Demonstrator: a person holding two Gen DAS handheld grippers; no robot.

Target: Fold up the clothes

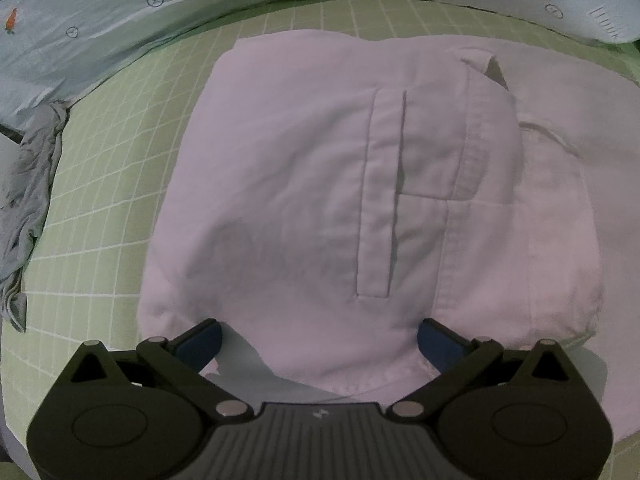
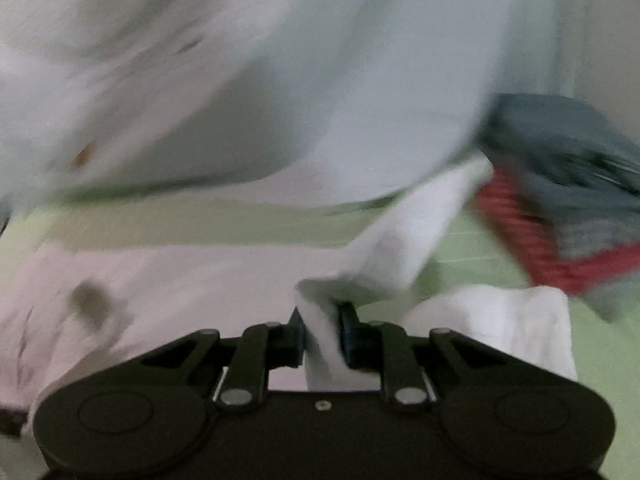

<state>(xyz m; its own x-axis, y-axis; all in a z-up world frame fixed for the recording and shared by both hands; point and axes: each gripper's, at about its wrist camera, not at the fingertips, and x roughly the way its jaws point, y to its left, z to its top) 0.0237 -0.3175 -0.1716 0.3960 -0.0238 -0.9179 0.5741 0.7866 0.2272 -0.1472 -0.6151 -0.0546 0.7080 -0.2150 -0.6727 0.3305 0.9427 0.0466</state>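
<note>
A white folded garment [image 1: 320, 200] with a welt pocket lies flat on the green grid mat [image 1: 100, 208]. My left gripper [image 1: 320, 338] hangs over the garment's near hem, open wide, its blue pads [image 1: 202, 340] on either side of the cloth and not pressing it. The right wrist view is blurred. There my right gripper [image 2: 322, 330] is shut on a bunched corner of white cloth [image 2: 396, 244], which rises from the jaws toward the upper right. The rest of the white garment [image 2: 180, 280] spreads to the left below it.
A pale blue printed sheet [image 1: 100, 20] borders the mat at the back. A crumpled grey cloth [image 1: 32, 184] lies at the mat's left edge. A stack of folded clothes in red and grey-blue [image 2: 560, 208] sits at the right, with more white cloth [image 2: 500, 320] in front.
</note>
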